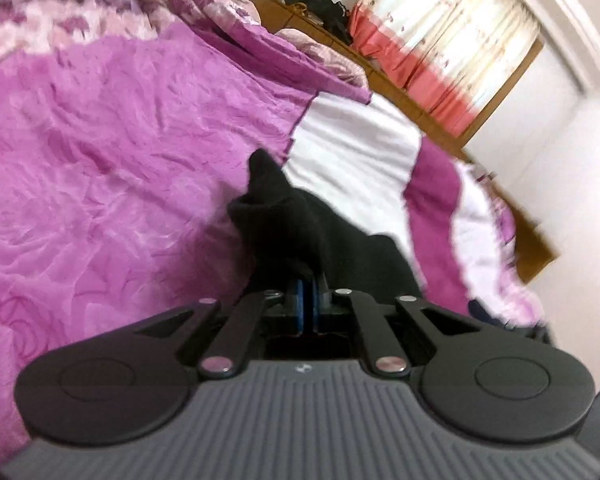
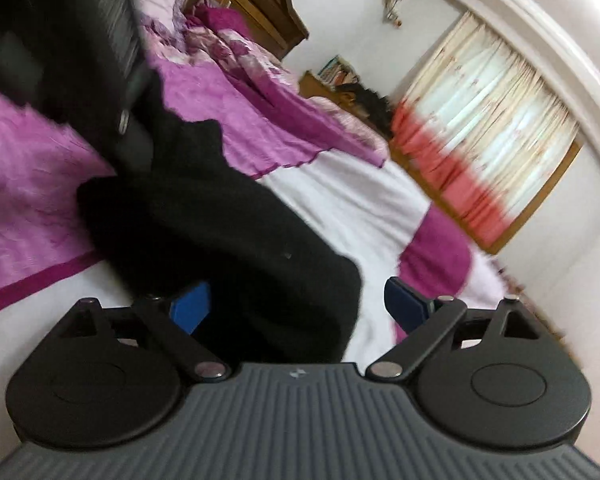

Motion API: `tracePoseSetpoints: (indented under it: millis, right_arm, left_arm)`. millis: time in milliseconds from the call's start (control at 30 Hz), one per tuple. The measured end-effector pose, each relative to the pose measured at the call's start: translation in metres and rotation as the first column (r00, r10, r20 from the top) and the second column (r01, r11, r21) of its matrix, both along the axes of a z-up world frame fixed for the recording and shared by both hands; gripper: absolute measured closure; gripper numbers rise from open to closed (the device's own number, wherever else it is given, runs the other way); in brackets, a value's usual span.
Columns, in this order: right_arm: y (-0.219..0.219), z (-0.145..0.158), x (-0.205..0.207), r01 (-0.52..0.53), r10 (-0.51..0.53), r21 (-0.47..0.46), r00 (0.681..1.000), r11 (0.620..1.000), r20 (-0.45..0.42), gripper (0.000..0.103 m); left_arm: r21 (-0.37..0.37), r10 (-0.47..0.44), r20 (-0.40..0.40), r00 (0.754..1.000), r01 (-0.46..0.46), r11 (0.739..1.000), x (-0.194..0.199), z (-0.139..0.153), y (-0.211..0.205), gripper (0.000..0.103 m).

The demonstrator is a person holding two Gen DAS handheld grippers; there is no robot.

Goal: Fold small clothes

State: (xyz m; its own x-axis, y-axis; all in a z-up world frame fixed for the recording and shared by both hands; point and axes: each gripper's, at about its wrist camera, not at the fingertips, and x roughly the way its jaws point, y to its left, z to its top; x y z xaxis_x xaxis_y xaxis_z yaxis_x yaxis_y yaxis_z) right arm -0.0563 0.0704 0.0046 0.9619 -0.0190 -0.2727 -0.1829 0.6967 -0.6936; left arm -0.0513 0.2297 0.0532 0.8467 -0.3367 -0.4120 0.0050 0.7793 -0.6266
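My left claw point(image 1: 305, 280) pinches the black garment point(image 1: 300, 224) just above the bed point(image 1: 100, 140), while my right claw point(image 2: 296, 304) is spread wide with the same dark cloth between its blue pads point(image 2: 192, 308), untouched. Held at one point, it may sag, bunch or slip, spoiling the fold. The rumpled purple quilt point(image 2: 260, 120) beyond crowds the flat space, and blur hides the garment's edges.

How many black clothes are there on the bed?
1 that I can tell: a black garment on the purple bed cover, pinched by the left gripper, lying between the right gripper's open jaws. Blur may hide more.
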Motion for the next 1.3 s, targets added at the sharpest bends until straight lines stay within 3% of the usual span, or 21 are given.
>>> tracePoseSetpoints:
  millis: [100, 233, 333, 400, 467, 533, 600, 667, 733, 767, 800, 833, 867, 933, 967, 1067, 1100, 1133, 1167, 1200, 1300]
  right_arm:
    - [0.005, -0.002, 0.005, 0.079, -0.075, -0.041, 0.994, 0.996, 0.081, 0.008]
    - [0.0, 0.0, -0.005, -0.01, 0.01, -0.032, 1.0, 0.999, 0.004, 0.008]
    - [0.004, -0.004, -0.01, -0.059, 0.058, -0.064, 0.998, 0.996, -0.011, 0.008]
    - [0.004, -0.007, 0.001, 0.047, -0.042, -0.095, 0.998, 0.994, 0.052, 0.009]
    - [-0.009, 0.001, 0.014, 0.209, -0.205, -0.035, 0.975, 0.977, 0.09, 0.009]
    - [-0.032, 0.013, 0.018, 0.272, -0.275, 0.071, 0.961, 0.96, 0.031, 0.009]
    - [-0.047, 0.016, 0.017, 0.231, -0.225, 0.119, 0.972, 0.966, -0.064, 0.009]
    - [-0.067, 0.023, 0.014, 0.185, -0.139, 0.254, 0.972, 0.949, -0.19, 0.007]
    - [-0.106, 0.033, 0.016, 0.172, 0.039, 0.533, 0.932, 0.828, -0.361, 0.007]
    - [-0.128, 0.035, 0.019, 0.177, 0.143, 0.66, 0.905, 0.73, -0.401, 0.007]
    - [-0.155, 0.035, 0.024, 0.194, 0.239, 0.782, 0.885, 0.593, -0.401, 0.005]
    - [-0.174, 0.034, 0.026, 0.223, 0.268, 0.849, 0.884, 0.479, -0.383, 0.002]
    - [-0.187, 0.032, 0.029, 0.262, 0.249, 0.88, 0.891, 0.397, -0.378, 0.0]
    - [-0.203, 0.025, 0.047, 0.347, 0.215, 0.894, 0.885, 0.282, -0.412, 0.0]
    - [-0.207, 0.018, 0.058, 0.381, 0.234, 0.894, 0.871, 0.234, -0.432, 0.0]
    - [-0.204, -0.008, 0.09, 0.452, 0.327, 0.883, 0.822, 0.123, -0.466, 0.0]
    - [-0.2, -0.017, 0.1, 0.46, 0.341, 0.883, 0.818, 0.098, -0.464, 0.003]
    - [-0.194, -0.019, 0.106, 0.446, 0.352, 0.89, 0.821, 0.097, -0.45, 0.011]
    - [-0.189, -0.02, 0.111, 0.45, 0.376, 0.888, 0.809, 0.096, -0.451, 0.034]
    - [-0.184, -0.022, 0.117, 0.495, 0.38, 0.864, 0.785, 0.09, -0.489, 0.048]
    - [-0.188, -0.016, 0.115, 0.507, 0.383, 0.858, 0.78, 0.077, -0.495, 0.064]
  left_arm:
    - [-0.128, -0.006, -0.035, 0.999, 0.002, 0.992, 0.01, -0.006, 0.013, 0.098]
    - [-0.221, -0.008, -0.09, 0.996, -0.012, 0.975, 0.016, -0.016, 0.019, 0.098]
    - [-0.2, -0.013, -0.069, 0.998, -0.001, 0.98, 0.014, -0.011, 0.017, 0.098]
    - [-0.164, -0.009, -0.072, 0.997, -0.003, 0.986, 0.012, -0.008, 0.014, 0.098]
    - [-0.138, -0.011, -0.096, 0.995, -0.002, 0.99, 0.012, -0.011, 0.012, 0.097]
    - [-0.112, -0.015, -0.149, 0.989, -0.001, 0.994, 0.013, -0.019, 0.009, 0.097]
    - [-0.065, 0.005, -0.209, 0.978, -0.019, 0.998, 0.012, -0.024, 0.006, 0.094]
    - [-0.035, 0.016, -0.247, 0.969, -0.026, 0.999, 0.01, -0.022, 0.008, 0.08]
    - [0.043, 0.065, -0.216, 0.974, -0.057, 0.997, -0.001, -0.01, 0.014, 0.047]
    - [0.075, 0.094, -0.164, 0.982, -0.083, 0.994, -0.007, -0.003, 0.018, 0.045]
    - [0.08, 0.117, -0.115, 0.986, -0.109, 0.991, -0.012, 0.003, 0.024, 0.041]
    - [0.039, 0.126, -0.097, 0.987, -0.122, 0.992, -0.012, 0.005, 0.031, 0.032]
    - [-0.031, 0.125, -0.088, 0.988, -0.128, 0.991, -0.009, 0.003, 0.038, 0.025]
    - [-0.169, 0.1, -0.093, 0.991, -0.115, 0.979, 0.007, -0.007, 0.047, 0.005]
    - [-0.19, 0.072, -0.119, 0.99, -0.094, 0.977, 0.02, -0.012, 0.046, 0.005]
    - [-0.221, -0.043, -0.263, 0.964, -0.016, 0.975, 0.062, -0.043, 0.027, 0.007]
    - [-0.164, -0.047, -0.243, 0.969, 0.007, 0.986, 0.066, -0.043, 0.018, 0.013]
    - [-0.09, -0.062, -0.223, 0.973, 0.043, 0.995, 0.066, -0.038, 0.008, 0.051]
    - [-0.047, -0.089, -0.238, 0.967, 0.081, 0.996, 0.069, -0.034, 0.0, 0.064]
    - [-0.034, -0.094, -0.252, 0.963, 0.088, 0.996, 0.069, -0.032, -0.005, 0.071]
    - [-0.006, -0.11, -0.225, 0.968, 0.111, 0.994, 0.058, -0.019, -0.01, 0.08]
